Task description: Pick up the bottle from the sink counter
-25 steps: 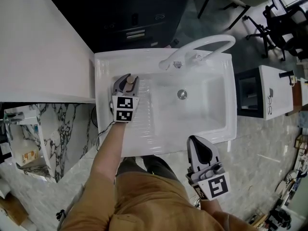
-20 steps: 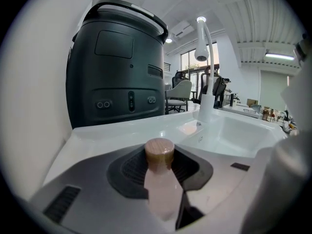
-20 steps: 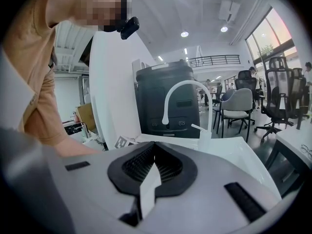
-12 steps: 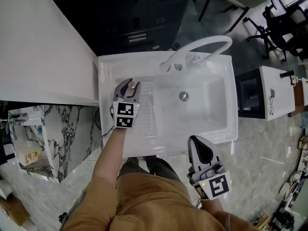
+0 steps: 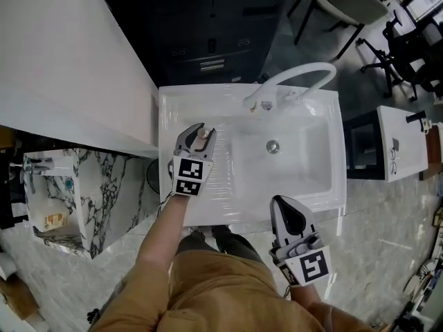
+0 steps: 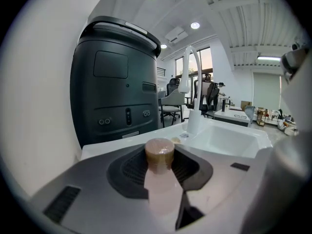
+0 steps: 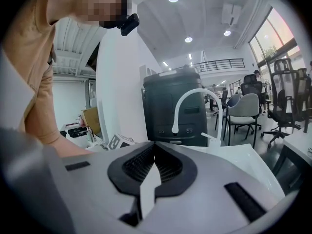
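Bottle clamped in left gripper, lifted off sink counter since earlier; right gripper closed, empty.

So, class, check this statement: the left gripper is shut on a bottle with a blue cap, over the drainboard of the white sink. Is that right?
Not quite: the cap is light brown, not blue. The left gripper view shows it plainly between the jaws. The rest stands: the left gripper is shut on the bottle, over the drainboard of the white sink.
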Demonstrator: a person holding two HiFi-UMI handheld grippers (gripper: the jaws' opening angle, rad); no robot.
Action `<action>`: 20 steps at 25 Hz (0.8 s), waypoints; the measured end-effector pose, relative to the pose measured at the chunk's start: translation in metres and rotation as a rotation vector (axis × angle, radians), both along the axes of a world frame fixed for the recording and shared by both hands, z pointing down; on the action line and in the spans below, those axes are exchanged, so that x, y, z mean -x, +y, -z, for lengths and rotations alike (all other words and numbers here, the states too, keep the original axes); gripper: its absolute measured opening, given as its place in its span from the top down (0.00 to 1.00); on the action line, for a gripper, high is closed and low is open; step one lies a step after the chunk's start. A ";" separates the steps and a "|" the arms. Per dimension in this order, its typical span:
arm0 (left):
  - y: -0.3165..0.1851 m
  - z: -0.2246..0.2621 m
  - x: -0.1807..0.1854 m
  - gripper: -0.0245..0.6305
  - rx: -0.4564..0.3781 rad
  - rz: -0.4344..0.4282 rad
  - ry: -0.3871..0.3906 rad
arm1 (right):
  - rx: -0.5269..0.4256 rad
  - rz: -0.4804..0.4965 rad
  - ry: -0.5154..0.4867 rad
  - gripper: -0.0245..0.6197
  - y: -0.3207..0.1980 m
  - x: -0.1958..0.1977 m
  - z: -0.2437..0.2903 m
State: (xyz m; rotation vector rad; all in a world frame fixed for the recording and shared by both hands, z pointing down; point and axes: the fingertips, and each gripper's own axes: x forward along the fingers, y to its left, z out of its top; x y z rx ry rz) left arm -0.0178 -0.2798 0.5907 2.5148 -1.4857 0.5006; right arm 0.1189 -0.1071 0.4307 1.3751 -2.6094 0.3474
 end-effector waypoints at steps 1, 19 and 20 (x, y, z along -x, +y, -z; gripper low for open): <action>0.003 0.005 0.000 0.78 -0.004 -0.004 0.002 | -0.002 0.001 0.007 0.96 0.001 0.000 0.000; 0.055 0.089 0.002 0.78 -0.075 -0.068 0.026 | -0.067 0.015 0.001 0.96 0.015 0.015 0.023; 0.057 0.095 0.002 0.78 -0.081 -0.072 0.029 | -0.068 0.012 0.002 0.96 0.016 0.014 0.024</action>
